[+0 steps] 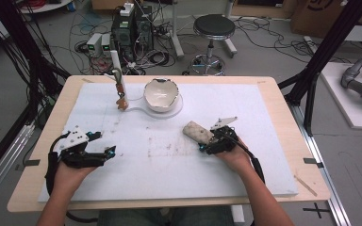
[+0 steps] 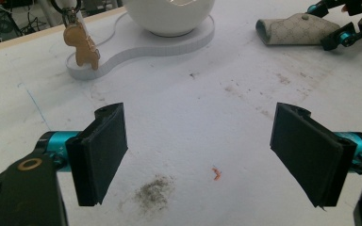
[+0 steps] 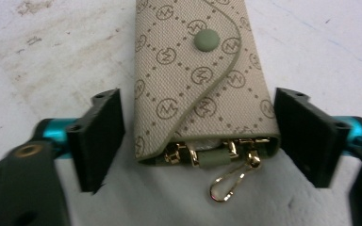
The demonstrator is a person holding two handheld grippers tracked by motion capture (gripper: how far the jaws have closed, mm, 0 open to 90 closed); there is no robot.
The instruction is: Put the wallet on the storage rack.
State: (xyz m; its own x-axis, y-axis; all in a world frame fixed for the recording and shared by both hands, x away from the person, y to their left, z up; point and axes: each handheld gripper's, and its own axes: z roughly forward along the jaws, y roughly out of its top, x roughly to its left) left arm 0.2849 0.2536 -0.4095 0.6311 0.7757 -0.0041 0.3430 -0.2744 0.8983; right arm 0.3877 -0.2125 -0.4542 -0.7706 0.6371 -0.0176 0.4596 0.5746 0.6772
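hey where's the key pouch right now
In the high view the key pouch lies flat on the white mat, right of centre, between the open jaws of the right gripper, below the bowl.

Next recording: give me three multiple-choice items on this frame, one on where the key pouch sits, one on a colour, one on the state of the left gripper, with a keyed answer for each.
1. Where does the key pouch lie?
A. inside the white bowl
B. between the jaws of the right gripper
C. under the left gripper

2. What colour is the snap button on the pouch flap?
A. red
B. black
C. muted green

3. What state is the left gripper in?
A. open over bare mat
B. shut on the pouch
C. shut on the charm

Answers: 1 B, the right gripper view shows the pouch lying on the mat with one black jaw on each side of it. 2 C, the round snap is sage green against the beige patterned cloth. 3 A, its jaws stand wide apart with nothing between them.
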